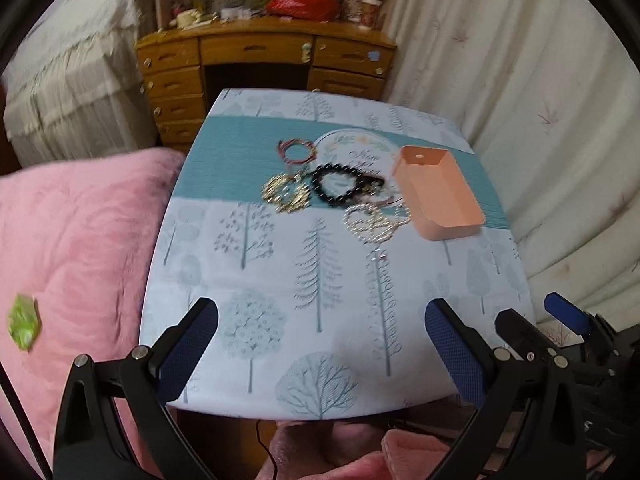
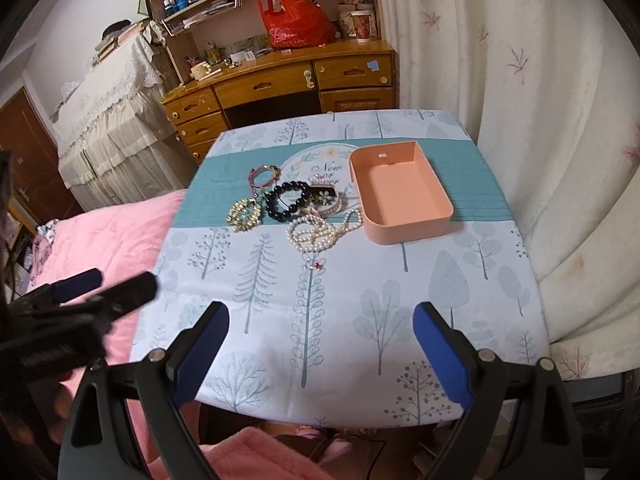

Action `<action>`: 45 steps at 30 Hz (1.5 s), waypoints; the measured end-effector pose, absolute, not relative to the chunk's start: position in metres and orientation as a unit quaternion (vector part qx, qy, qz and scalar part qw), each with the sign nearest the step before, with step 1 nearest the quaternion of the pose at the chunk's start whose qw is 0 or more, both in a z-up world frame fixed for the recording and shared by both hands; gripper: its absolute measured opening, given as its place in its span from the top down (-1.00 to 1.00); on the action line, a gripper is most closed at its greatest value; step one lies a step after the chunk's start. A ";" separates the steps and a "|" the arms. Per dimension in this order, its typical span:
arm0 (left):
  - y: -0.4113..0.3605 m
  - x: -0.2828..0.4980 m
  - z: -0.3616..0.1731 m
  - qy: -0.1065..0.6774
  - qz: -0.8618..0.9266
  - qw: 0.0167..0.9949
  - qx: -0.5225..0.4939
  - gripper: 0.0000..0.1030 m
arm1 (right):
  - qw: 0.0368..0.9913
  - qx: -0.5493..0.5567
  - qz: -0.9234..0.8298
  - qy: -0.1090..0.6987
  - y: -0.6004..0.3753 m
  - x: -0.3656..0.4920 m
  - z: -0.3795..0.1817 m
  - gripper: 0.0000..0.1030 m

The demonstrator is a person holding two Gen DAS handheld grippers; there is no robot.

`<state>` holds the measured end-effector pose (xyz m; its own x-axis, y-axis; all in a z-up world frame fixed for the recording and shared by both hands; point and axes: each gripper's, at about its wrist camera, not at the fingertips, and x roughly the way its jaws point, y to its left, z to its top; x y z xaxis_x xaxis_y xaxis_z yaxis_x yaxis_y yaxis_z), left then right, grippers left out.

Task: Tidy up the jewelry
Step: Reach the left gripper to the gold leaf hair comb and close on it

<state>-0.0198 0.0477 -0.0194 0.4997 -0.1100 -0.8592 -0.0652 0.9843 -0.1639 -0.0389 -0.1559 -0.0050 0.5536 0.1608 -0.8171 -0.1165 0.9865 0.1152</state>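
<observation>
A pile of jewelry lies mid-table: a pearl necklace [image 2: 320, 234], a black bead bracelet [image 2: 288, 200], a gold bracelet [image 2: 244, 214], a red cord bracelet [image 2: 264, 175] and a flowered band [image 2: 326, 200]. An empty peach tray [image 2: 400, 196] stands just right of them. In the left wrist view the pearls [image 1: 372, 222], black beads [image 1: 340, 186], gold bracelet [image 1: 286, 194] and tray [image 1: 438, 192] show blurred. My left gripper [image 1: 322, 346] is open and empty over the near table edge. My right gripper [image 2: 320, 342] is open and empty, also near the front edge.
The table [image 2: 460, 300] wears a tree-print cloth with a teal band. A pink quilt [image 2: 120, 232] lies to the left. A wooden desk [image 2: 280, 84] with a red bag [image 2: 296, 20] stands behind. Curtains [image 2: 540, 120] hang on the right.
</observation>
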 end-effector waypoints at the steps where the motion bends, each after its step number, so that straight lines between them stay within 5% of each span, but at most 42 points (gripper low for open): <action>1: 0.052 -0.020 -0.023 0.505 -0.007 0.859 -0.088 -0.99 | 0.882 0.017 0.072 0.465 -0.154 -0.039 -0.009 -0.82; 15: 0.090 0.025 -0.079 0.510 -0.025 0.858 0.056 -0.99 | 0.882 -0.081 0.108 0.453 -0.101 -0.044 -0.060 -0.57; 25: 0.048 0.127 -0.137 0.474 -0.082 0.859 0.175 -0.99 | 0.878 -0.103 0.106 0.456 -0.079 0.021 -0.121 0.10; 32: 0.049 0.191 -0.178 0.511 -0.098 0.841 0.146 -0.99 | 0.865 -0.080 0.087 0.488 -0.081 0.062 -0.158 0.40; 43: 0.057 0.220 -0.198 0.510 -0.129 0.841 0.124 -0.99 | 0.870 -0.074 0.086 0.480 -0.082 0.079 -0.167 0.50; 45: 0.061 0.222 -0.199 0.515 -0.143 0.839 0.101 -0.85 | 0.864 -0.079 0.082 0.490 -0.079 0.085 -0.171 0.67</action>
<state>0.2223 0.0608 -0.1994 0.4289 -0.1365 -0.8930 0.3443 0.9386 0.0219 0.0853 -0.0792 -0.1711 0.5072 0.0635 -0.8595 -0.2188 0.9741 -0.0572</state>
